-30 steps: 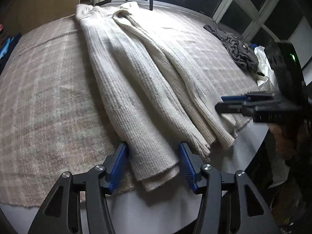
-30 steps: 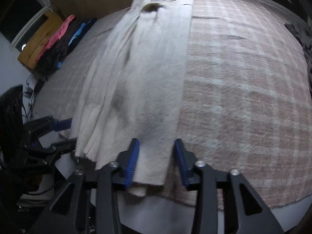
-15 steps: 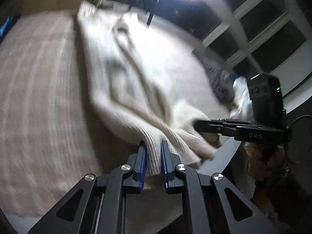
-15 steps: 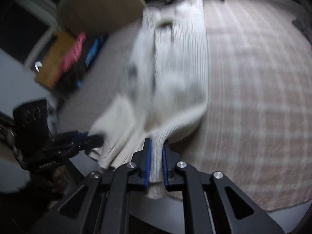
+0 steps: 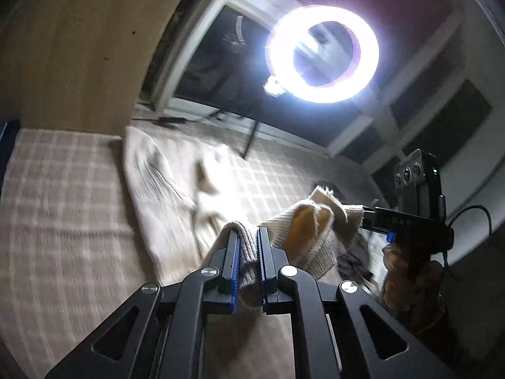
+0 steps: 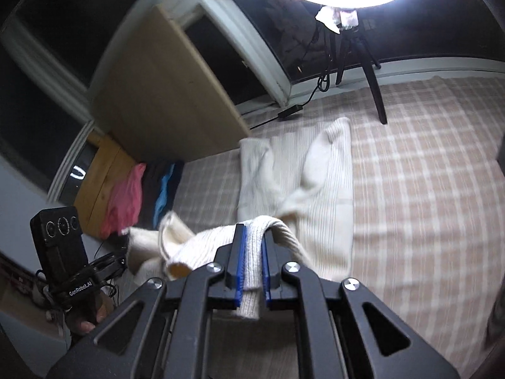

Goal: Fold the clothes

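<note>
- The left gripper (image 5: pixel 248 238) was clamped tight on the cream sweater (image 5: pixel 176 189)'s hem.
- The right gripper (image 6: pixel 253 237) pinched the same hem, lifted.
- Beyond both, the sweater's body lay on the plaid blanket (image 6: pixel 426 189).
- Farthest, overhead, a ring light (image 5: pixel 322 53) glared.

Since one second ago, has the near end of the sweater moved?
Yes. The sweater's near end, clamped in both tools, has risen off the plaid blanket toward the far end.

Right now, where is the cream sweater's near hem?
The near hem of the cream sweater is lifted off the plaid blanket, pinched in the left gripper and the right gripper, below the ring light.
</note>
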### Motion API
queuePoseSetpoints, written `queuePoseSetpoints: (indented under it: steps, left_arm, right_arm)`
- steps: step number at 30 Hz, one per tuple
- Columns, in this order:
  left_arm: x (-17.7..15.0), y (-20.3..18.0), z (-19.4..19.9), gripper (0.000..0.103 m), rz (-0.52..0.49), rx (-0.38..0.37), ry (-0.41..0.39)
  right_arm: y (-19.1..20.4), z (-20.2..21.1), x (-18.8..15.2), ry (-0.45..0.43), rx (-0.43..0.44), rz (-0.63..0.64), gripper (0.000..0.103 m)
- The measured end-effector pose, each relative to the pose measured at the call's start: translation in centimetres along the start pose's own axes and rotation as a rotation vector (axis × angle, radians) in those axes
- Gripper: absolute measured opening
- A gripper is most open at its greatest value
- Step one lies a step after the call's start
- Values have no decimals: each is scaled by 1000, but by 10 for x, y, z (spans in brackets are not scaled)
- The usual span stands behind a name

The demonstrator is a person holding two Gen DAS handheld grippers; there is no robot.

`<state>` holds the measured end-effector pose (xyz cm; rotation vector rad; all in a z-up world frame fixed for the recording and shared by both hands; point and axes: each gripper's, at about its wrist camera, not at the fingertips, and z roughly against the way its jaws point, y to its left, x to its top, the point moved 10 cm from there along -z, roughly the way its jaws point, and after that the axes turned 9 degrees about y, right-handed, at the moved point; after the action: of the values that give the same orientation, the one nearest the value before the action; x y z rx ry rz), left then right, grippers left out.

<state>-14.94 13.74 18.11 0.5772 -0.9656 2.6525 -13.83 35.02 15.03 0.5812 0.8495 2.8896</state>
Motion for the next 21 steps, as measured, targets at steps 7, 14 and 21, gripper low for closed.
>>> queuePoseSetpoints:
  steps: [7,14,21]
  left_arm:
    - [45,76,-71,9,139,48,89]
    - [58,131,-132,10,231,87,194]
    - [82,158,-118,47,338,6,149]
  right_arm:
    - [-54,-96,55,154,-30,-102,9]
    - [-83,-142,72,263,-8,-169,10]
    - [-85,-107,86,213,140,-146,47]
